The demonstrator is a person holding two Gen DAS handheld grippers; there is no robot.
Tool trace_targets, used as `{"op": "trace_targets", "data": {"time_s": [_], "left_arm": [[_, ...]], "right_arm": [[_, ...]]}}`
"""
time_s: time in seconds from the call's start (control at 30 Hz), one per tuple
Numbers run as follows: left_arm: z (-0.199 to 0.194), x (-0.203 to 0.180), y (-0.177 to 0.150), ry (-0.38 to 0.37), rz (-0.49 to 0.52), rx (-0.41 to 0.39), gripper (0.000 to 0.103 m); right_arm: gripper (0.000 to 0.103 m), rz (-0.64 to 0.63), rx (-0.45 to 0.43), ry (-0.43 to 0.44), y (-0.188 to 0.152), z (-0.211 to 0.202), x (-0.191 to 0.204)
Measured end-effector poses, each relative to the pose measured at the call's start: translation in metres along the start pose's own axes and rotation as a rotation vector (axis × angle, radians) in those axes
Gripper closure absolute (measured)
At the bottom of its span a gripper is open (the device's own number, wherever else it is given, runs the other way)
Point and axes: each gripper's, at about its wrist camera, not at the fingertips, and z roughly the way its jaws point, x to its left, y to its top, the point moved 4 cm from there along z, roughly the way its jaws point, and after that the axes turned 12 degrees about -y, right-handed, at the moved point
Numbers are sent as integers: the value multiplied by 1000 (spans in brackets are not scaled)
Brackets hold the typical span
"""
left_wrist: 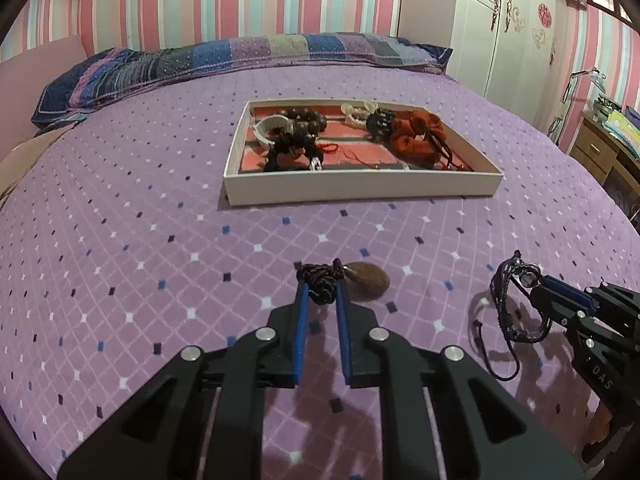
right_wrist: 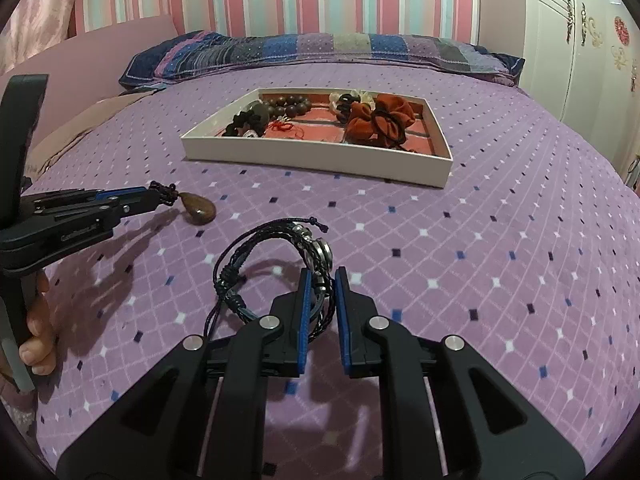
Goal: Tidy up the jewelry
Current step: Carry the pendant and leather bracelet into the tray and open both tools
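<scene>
My left gripper (left_wrist: pixel 321 287) is shut on the black braided cord (left_wrist: pixel 320 278) of a brown teardrop pendant (left_wrist: pixel 368 281), which rests on the purple bedspread; the left gripper also shows in the right wrist view (right_wrist: pixel 158 196) with the pendant (right_wrist: pixel 198 209). My right gripper (right_wrist: pixel 322 280) is shut on a black braided bracelet (right_wrist: pixel 276 264) with metal charms, held just above the bed; the right gripper also shows in the left wrist view (left_wrist: pixel 534 280) with the bracelet (left_wrist: pixel 505 300). A white tray (left_wrist: pixel 360 188) with red lining lies ahead on the bed.
The tray (right_wrist: pixel 316 158) holds dark bead bracelets (left_wrist: pixel 308 120), a white bangle (left_wrist: pixel 266 130), a rust-red scrunchie (left_wrist: pixel 416 136) and other pieces. A patterned pillow (left_wrist: pixel 240 60) lies behind it. A white wardrobe (left_wrist: pixel 504 28) and a wooden desk (left_wrist: pixel 604 148) stand at the right.
</scene>
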Motion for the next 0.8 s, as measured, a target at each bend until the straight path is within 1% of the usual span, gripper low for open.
{"op": "trace_targets", "data": {"time_s": [0.33, 0.47, 0.8], "left_arm": [[-7, -1, 16, 13, 10, -37, 89], [-10, -1, 26, 20, 15, -54, 89], [-13, 3, 57, 28, 22, -107, 89]], "right_arm": [[90, 16, -10, -9, 15, 12, -10], [90, 29, -36, -16, 28, 12, -16], [90, 56, -104, -42, 78, 22, -30]]}}
